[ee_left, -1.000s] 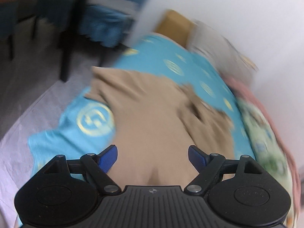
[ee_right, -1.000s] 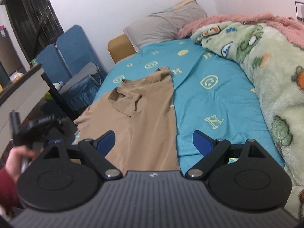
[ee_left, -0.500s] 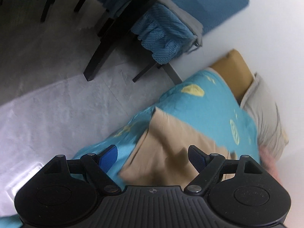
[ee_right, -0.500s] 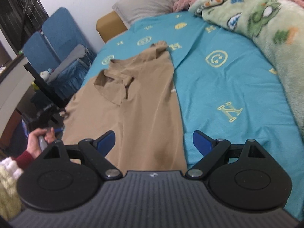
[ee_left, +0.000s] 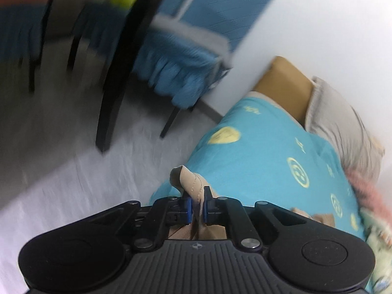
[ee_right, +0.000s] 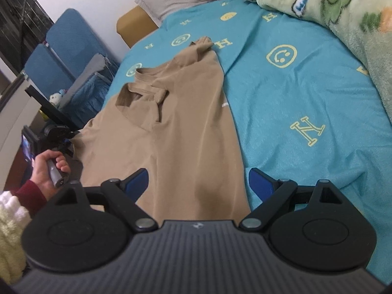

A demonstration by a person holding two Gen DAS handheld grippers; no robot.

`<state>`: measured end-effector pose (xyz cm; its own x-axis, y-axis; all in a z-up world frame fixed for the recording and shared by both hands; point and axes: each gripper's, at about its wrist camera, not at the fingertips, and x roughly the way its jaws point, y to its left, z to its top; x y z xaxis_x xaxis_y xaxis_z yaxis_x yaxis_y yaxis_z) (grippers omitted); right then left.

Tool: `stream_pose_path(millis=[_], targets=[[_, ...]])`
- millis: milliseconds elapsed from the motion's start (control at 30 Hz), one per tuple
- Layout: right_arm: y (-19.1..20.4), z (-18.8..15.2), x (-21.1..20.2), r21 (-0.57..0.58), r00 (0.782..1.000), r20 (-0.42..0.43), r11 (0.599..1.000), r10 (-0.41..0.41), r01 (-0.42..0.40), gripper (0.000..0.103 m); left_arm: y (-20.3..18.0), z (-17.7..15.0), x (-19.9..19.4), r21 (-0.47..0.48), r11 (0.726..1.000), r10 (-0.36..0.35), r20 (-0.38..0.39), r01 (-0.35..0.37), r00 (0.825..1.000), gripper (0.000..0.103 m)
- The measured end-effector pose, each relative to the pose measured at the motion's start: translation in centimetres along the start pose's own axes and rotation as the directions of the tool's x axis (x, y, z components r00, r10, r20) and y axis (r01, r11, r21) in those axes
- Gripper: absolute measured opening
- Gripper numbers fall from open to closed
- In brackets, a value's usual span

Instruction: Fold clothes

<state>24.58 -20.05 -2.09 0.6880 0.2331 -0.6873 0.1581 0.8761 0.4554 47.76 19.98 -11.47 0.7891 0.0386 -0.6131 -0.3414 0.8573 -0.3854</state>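
Left hand-held gripper (ee_left: pixel 196 207) has clamped onto shirt (ee_left: pixel 193 188) sleeve.

A tan polo shirt (ee_right: pixel 176 127) lies spread front-up on the bed, collar toward the far end and hem toward the near end; the collar is open and rumpled, one flap folded over to the right; the far-right sleeve is bunched in a small peak at the far end; its right edge runs in a fairly straight line from far to near; the cloth is mostly smooth with shallow creases; a stitched edge at its left side is pinched up into a curl (ee_left: pixel 189 183).
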Motion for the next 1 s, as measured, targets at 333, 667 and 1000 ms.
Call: stream_pose_path(millis=[333, 667, 1000], targets=[[-1.4, -0.2, -1.8, 0.014, 0.999, 0.042, 1.000, -0.023, 0.023, 0.090, -19.4, -0.8, -9.0, 0.389, 0.921, -0.001, 0.055, -0.021, 0.998, 0.008], [-4.5, 0.2, -2.0, 0.101, 0.996, 0.071, 0.994, -0.054, 0.046, 0.090, -34.3, -12.1, -8.0, 0.582, 0.809, -0.047, -0.070, 0.079, 0.996, 0.009], [-5.9, 0.8, -1.8, 0.146, 0.993, 0.106, 0.989, -0.041, 0.025, 0.090, -31.7, -18.6, -10.0, 0.617, 0.743, -0.192, -0.174, 0.259, 0.966, 0.067]])
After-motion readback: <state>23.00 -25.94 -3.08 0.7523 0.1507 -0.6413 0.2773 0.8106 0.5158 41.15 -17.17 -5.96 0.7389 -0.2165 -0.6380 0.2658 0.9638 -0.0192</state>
